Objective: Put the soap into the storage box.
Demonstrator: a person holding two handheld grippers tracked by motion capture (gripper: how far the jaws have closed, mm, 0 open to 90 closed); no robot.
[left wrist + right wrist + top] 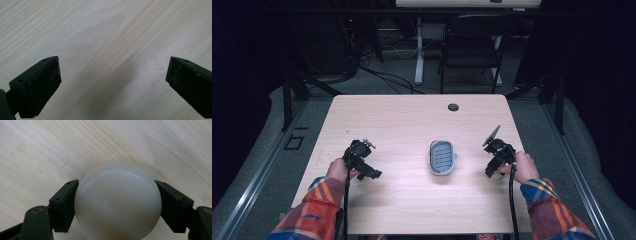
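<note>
Plaid orange-blue sleeves [319,200], black grippers, matte fingers [41,85] with small screw holes, black trailing cables

Left claw [113,82] wide open, right claw [117,205] clamped

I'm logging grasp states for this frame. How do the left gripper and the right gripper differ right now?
The left gripper stands with its jaws wide apart and only bare table between them; the right gripper has its jaws shut on a white ball. In the high view the left gripper lies left of the grey tray, the right gripper right of it. Both are black, hand-held and low over the table.
</note>
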